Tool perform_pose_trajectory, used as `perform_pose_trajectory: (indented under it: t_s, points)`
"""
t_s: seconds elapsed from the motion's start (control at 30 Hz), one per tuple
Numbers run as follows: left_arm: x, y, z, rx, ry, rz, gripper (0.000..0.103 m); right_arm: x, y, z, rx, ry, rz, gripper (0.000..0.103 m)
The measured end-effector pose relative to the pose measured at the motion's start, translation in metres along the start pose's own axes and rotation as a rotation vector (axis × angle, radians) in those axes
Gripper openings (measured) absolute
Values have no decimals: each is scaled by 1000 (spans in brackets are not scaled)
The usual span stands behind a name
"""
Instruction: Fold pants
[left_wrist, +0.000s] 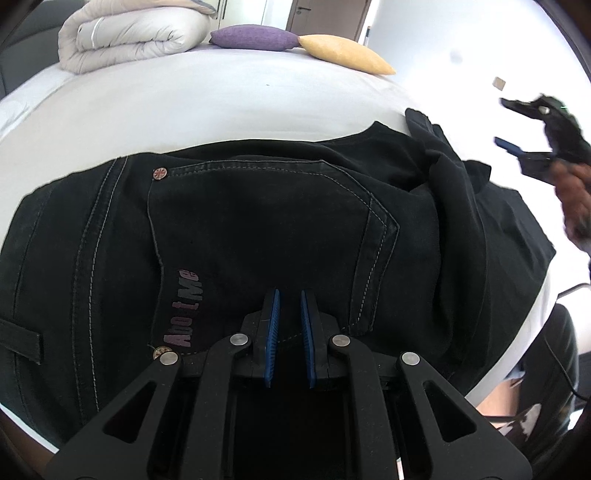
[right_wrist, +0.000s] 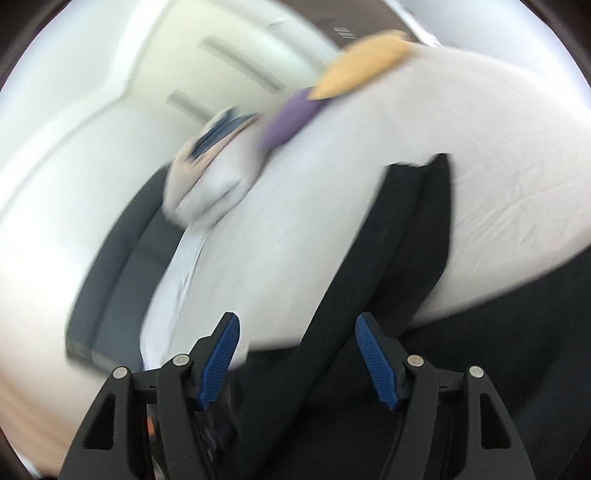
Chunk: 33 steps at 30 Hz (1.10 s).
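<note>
Item: pants (left_wrist: 258, 221), black denim, pale topstitching, back pocket with lettering uppermost; lying on the bed (left_wrist: 221, 107), waistband toward 9 o'clock in the left wrist view, legs running off toward 3 o'clock, where the cloth is bunched in a ridge.

Left tongs (left_wrist: 290, 295): low over the seat of the pants at 6 o'clock of their own view; blue pads narrow, a slim gap between them; nothing visibly pinched, contact with the cloth cannot be told.

Right tongs (right_wrist: 297, 323): jaws wide, empty; a strip of trouser leg passes under the gap toward 1 o'clock; view blurred; the same tool shows at 3 o'clock in the left wrist view, raised clear of the bed.

Surroundings: rolled duvet (left_wrist: 133, 33) at 11 o'clock, purple cushion (left_wrist: 255, 37) and yellow cushion (left_wrist: 343, 53) at 12 o'clock, all well apart from the pants.

Handling, as judged: soft but weighty; denim drapes, holds a crease, little slip on the ribbed pads; seams and waistband stiffer than the panels; best taken at waistband edge and at leg hem, pinching both layers, so the fold travels flat; the bunched ridge likely needs smoothing first.
</note>
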<state>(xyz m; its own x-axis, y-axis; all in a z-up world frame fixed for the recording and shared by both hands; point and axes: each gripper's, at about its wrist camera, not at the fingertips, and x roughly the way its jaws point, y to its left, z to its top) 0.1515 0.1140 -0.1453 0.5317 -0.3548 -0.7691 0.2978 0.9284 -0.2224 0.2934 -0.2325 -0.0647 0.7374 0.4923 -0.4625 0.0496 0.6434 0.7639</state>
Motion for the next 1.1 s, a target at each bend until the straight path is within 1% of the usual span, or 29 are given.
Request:
perform_pose_trajectory:
  t_s: [0.03,0.1,0.17,0.23,0.27,0.3,0.37,0.43,0.57,0.6,0.63,0.67,0.7,0.73,0.77,0.83,0.93,1.03,1.1]
  points:
    - [0,2,1,-9,0,-9,11,8,-9,11,37,4,4,67]
    - [1,3,1,-17,-1,-17,11,29,-32,32,143,14,-47,65]
    - [2,4,2,-21,-3,-20,11,52,-51,48,219,43,-45,63]
    - [0,8,0,-25,-5,-25,11,67,-65,53,254,51,-96,61]
    - [0,9,0,-28,-6,-29,11,78,-76,54,293,62,-123,61]
    - [0,11,0,-33,-6,-34,11,84,-82,51,319,64,-126,60]
    - [-1,13,0,-41,-8,-40,11,98,-90,47,360,57,-111,53]
    - [-4,16,-1,-42,-12,-40,11,104,-92,49,366,45,-94,52]
    - [-5,18,-1,-45,-15,-37,11,116,-99,64,383,27,-43,51]
    - [-5,18,-1,-45,-14,-38,11,120,-101,68,387,23,-31,47]
    - [-5,18,-1,-45,-13,-38,11,121,-102,71,383,21,-27,35]
    - [-5,18,-1,-45,-13,-39,11,122,-104,76,367,24,-34,26]
    - [-5,18,-2,-44,-13,-38,11,123,-105,79,350,29,-47,10]
    - [-5,18,-1,-44,-13,-38,11,124,-105,83,331,31,-63,7]
    - [-5,18,-1,-44,-13,-38,11,120,-101,85,301,18,-87,6]
    - [-5,18,-1,-43,-13,-37,11,104,-98,85,275,-12,-91,5]
    - [-6,17,-1,-41,-14,-35,11,62,-91,84,227,-84,-93,5]
    - [-6,18,-2,-44,-13,-38,11,-4,-88,73,196,-181,-80,4]
    - [-6,17,-2,-43,-13,-36,11,-58,-95,57,201,-260,-62,4]
